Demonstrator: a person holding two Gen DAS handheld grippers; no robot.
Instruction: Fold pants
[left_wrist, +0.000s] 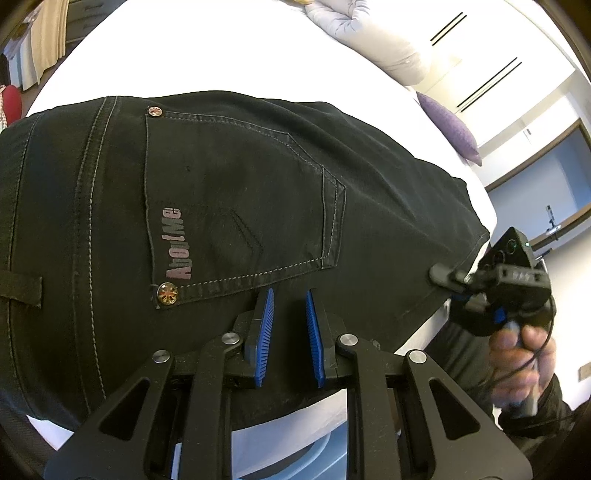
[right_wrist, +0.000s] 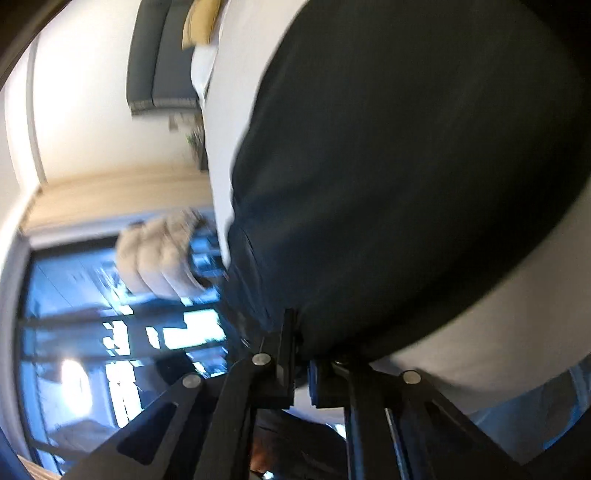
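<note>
Left gripper (left_wrist: 290, 332) sits low over the pants (left_wrist: 229, 192) with its blue pads a little apart, and dark cloth runs between and under them; I cannot tell whether the pads press on it. I judge I keep it there to pin the near edge of the pants at the seat end, just below the back pocket (left_wrist: 240, 206), so the cloth does not slide while my other hand works.

Right gripper (right_wrist: 301, 354) is pressed together on the hem end of the pants, pinching the dark cloth at the leg's edge. I take that as the grip for carrying the leg end over toward the waist, the next fold as I judge it.

Black pants lie flat across the white bed (left_wrist: 236, 55), waist toward the bed's left side, leg end reaching its right edge, where the cloth hangs slightly over.

My left wrist view gives the whole layout: pocket, rivets, stitching, the pillows (left_wrist: 373, 33) at the far corner, and the right gripper with my hand (left_wrist: 524, 354) at the hem. It cannot show that pinch closely. My right wrist view shows it, cloth bunched at the closed tips, but it is blurred, and past the pants only my other hand (right_wrist: 159, 254) and a window are legible.
</note>
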